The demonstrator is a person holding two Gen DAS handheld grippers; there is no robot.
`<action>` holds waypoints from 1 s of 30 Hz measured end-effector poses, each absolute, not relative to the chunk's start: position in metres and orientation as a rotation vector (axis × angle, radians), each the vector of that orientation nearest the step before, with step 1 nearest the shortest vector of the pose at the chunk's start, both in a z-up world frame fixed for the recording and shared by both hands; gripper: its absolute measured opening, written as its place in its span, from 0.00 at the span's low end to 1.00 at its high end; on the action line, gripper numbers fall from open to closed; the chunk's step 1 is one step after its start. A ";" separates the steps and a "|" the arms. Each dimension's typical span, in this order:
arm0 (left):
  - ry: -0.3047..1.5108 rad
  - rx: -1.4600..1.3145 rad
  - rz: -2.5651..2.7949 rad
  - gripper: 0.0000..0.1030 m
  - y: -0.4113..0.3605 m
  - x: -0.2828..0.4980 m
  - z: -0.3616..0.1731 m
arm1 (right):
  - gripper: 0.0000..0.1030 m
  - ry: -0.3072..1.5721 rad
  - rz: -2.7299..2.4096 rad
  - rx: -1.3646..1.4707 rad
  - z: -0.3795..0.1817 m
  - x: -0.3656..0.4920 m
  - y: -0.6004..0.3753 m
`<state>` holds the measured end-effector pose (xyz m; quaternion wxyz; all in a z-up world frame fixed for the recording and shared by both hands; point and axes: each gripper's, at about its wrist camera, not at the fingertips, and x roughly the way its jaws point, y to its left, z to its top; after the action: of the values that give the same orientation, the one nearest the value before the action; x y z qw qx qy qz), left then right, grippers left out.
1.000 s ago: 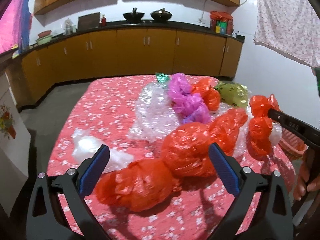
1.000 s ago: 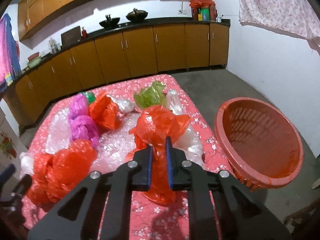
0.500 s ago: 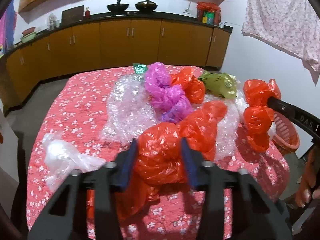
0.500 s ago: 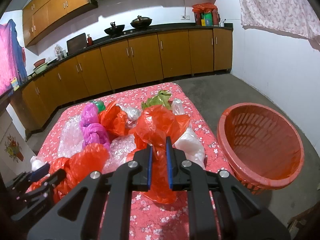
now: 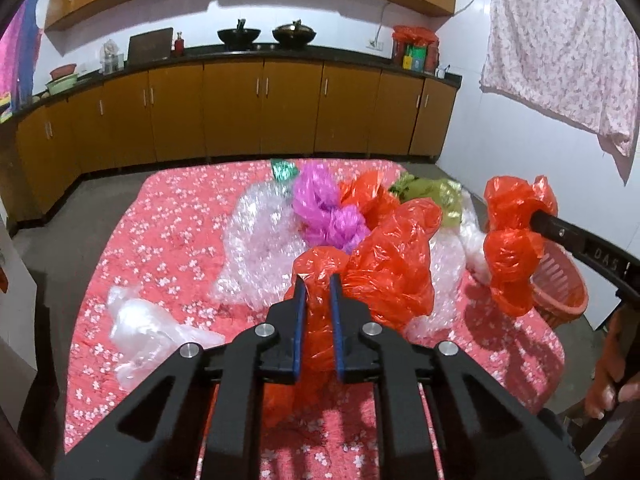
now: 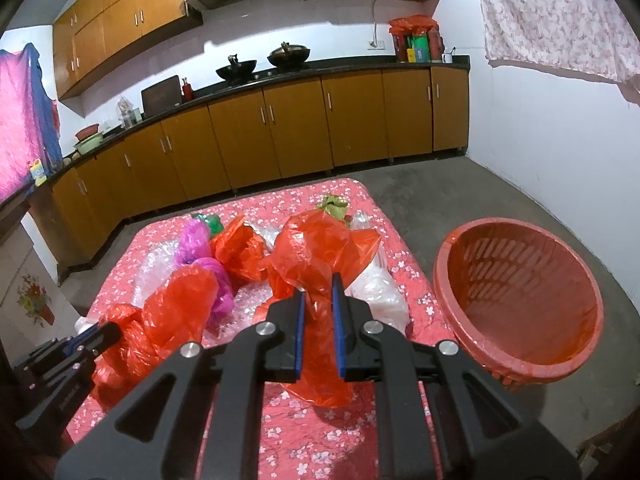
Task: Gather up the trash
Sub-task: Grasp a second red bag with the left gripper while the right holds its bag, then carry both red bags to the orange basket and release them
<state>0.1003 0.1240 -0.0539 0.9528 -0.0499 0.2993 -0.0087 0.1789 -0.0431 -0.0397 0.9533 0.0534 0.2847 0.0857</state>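
Note:
My left gripper (image 5: 317,280) is shut on a large red plastic bag (image 5: 384,264) and holds it above the table; it also shows in the right wrist view (image 6: 168,312). My right gripper (image 6: 318,284) is shut on another red plastic bag (image 6: 320,252), seen from the left wrist view (image 5: 512,240) hanging over the table's right edge. A red plastic basket (image 6: 520,300) stands on the floor to the right of the table. A purple bag (image 5: 324,208), a smaller red bag (image 5: 364,196), a green bag (image 5: 432,196) and bubble wrap (image 5: 256,232) lie on the table.
The table has a pink flowered cloth (image 5: 160,240). A clear plastic bag (image 5: 140,328) lies at its left front. Brown kitchen cabinets (image 5: 240,112) run along the back wall. A flowered cloth (image 5: 560,40) hangs at the right.
My left gripper closed on the large red bag and lifted it off the table. My right gripper rose with its red bag still held.

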 end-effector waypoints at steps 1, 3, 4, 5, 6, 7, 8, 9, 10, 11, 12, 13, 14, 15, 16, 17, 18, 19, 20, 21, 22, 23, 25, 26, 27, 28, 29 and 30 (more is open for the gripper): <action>0.597 -0.098 -0.016 0.11 0.124 0.099 -0.050 | 0.13 0.572 0.178 0.111 -0.037 0.177 -0.044; 0.576 -0.087 -0.010 0.11 0.124 0.097 -0.042 | 0.13 0.561 0.186 0.116 -0.032 0.175 -0.045; 0.568 -0.084 -0.009 0.11 0.123 0.097 -0.038 | 0.13 0.556 0.189 0.119 -0.030 0.173 -0.046; 0.556 -0.083 -0.008 0.11 0.122 0.096 -0.034 | 0.13 0.549 0.194 0.125 -0.027 0.171 -0.048; 0.549 -0.084 -0.008 0.11 0.121 0.097 -0.030 | 0.13 0.544 0.196 0.128 -0.025 0.171 -0.049; 0.543 -0.084 -0.009 0.11 0.120 0.098 -0.027 | 0.13 0.537 0.198 0.132 -0.022 0.169 -0.051; 0.536 -0.084 -0.009 0.11 0.119 0.098 -0.024 | 0.13 0.530 0.200 0.136 -0.019 0.168 -0.053; 0.530 -0.083 -0.011 0.11 0.118 0.100 -0.022 | 0.13 0.524 0.200 0.138 -0.017 0.167 -0.055; 0.526 -0.082 -0.014 0.11 0.117 0.100 -0.021 | 0.13 0.517 0.199 0.142 -0.014 0.165 -0.058; 0.519 -0.080 -0.018 0.11 0.114 0.102 -0.018 | 0.13 0.511 0.198 0.147 -0.011 0.165 -0.062; 0.515 -0.079 -0.022 0.11 0.113 0.102 -0.017 | 0.13 0.506 0.196 0.150 -0.009 0.164 -0.064; 0.512 -0.078 -0.027 0.11 0.111 0.104 -0.015 | 0.13 0.500 0.191 0.153 -0.006 0.164 -0.068; 0.509 -0.078 -0.033 0.11 0.108 0.106 -0.014 | 0.13 0.495 0.185 0.154 -0.004 0.163 -0.072; 0.506 -0.077 -0.039 0.11 0.104 0.108 -0.012 | 0.13 0.492 0.180 0.156 -0.003 0.163 -0.075; 0.504 -0.077 -0.045 0.11 0.101 0.111 -0.011 | 0.13 0.488 0.174 0.159 -0.001 0.163 -0.079; 0.503 -0.079 -0.051 0.11 0.098 0.114 -0.010 | 0.13 0.484 0.168 0.163 0.000 0.163 -0.083; 0.501 -0.079 -0.055 0.11 0.095 0.115 -0.010 | 0.13 0.479 0.161 0.166 0.002 0.163 -0.088; 0.499 -0.080 -0.063 0.11 0.091 0.118 -0.008 | 0.13 0.476 0.155 0.168 0.003 0.163 -0.092; 0.497 -0.081 -0.070 0.11 0.087 0.122 -0.006 | 0.13 0.470 0.147 0.172 0.004 0.162 -0.097; 0.494 -0.082 -0.076 0.11 0.084 0.123 -0.005 | 0.13 0.465 0.140 0.176 0.005 0.162 -0.101; 0.491 -0.083 -0.085 0.11 0.079 0.126 -0.003 | 0.13 0.461 0.132 0.177 0.006 0.162 -0.106; 0.488 -0.082 -0.097 0.11 0.073 0.129 -0.001 | 0.13 0.457 0.122 0.180 0.008 0.162 -0.112; 0.484 -0.079 -0.117 0.11 0.063 0.133 0.000 | 0.13 0.452 0.099 0.182 0.008 0.162 -0.122; 0.483 -0.077 -0.133 0.11 0.054 0.137 0.002 | 0.13 0.450 0.082 0.183 0.008 0.162 -0.128; 0.482 -0.075 -0.144 0.11 0.050 0.140 0.003 | 0.13 0.450 0.066 0.186 0.007 0.164 -0.135; 0.481 -0.071 -0.161 0.11 0.042 0.143 0.004 | 0.13 0.451 0.054 0.188 0.006 0.165 -0.141; 0.481 -0.067 -0.176 0.11 0.035 0.146 0.004 | 0.13 0.452 0.030 0.193 0.004 0.167 -0.151; 0.481 -0.063 -0.186 0.11 0.029 0.148 0.003 | 0.13 0.453 0.015 0.196 0.003 0.168 -0.158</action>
<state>0.1482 0.0287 0.0031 0.9664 -0.0312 0.2380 -0.0920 0.1677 -0.1579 0.0033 0.9696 0.0970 0.2244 0.0075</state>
